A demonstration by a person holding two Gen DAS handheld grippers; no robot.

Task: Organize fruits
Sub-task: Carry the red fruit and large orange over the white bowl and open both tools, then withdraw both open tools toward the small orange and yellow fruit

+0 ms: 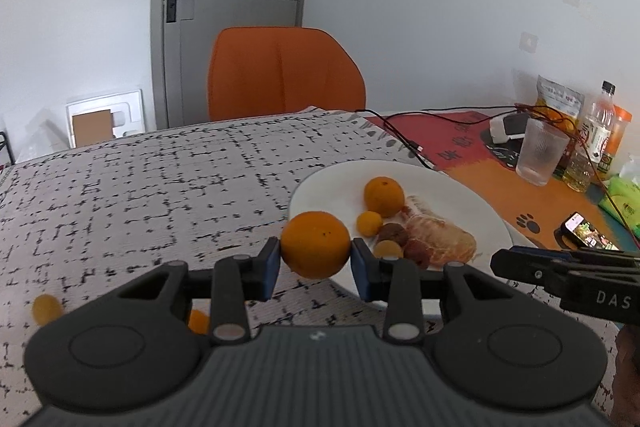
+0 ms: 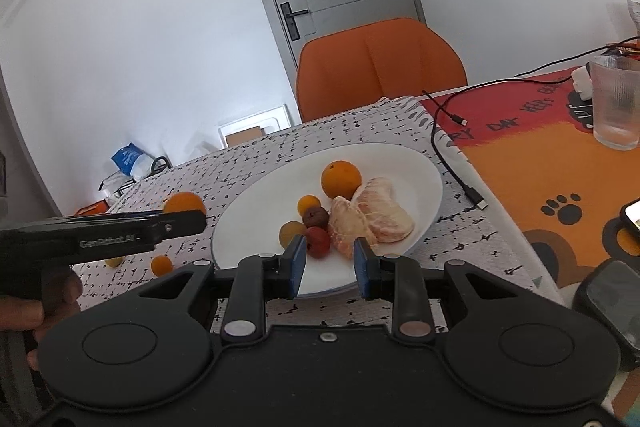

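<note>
My left gripper (image 1: 316, 259) is shut on a round orange (image 1: 315, 245), held just above the left rim of the white plate (image 1: 460, 195). In the right wrist view that gripper (image 2: 176, 221) comes in from the left with the orange (image 2: 185, 203) behind its tip. The plate (image 2: 256, 211) holds another orange (image 2: 341, 179), peeled citrus segments (image 2: 376, 219), small yellow-orange fruits (image 2: 309, 203) and dark red ones (image 2: 318, 241). Over the plate's near edge my right gripper (image 2: 330, 261) stands narrowly open with nothing between its pads. Two small fruits (image 2: 161, 265) lie on the cloth.
A ribbed glass (image 1: 540, 155), bottles (image 1: 596, 135) and a lit phone (image 1: 586, 233) stand on the orange mat to the right. A black cable (image 2: 452, 163) runs past the plate's right side. An orange chair (image 1: 284, 71) is behind the table.
</note>
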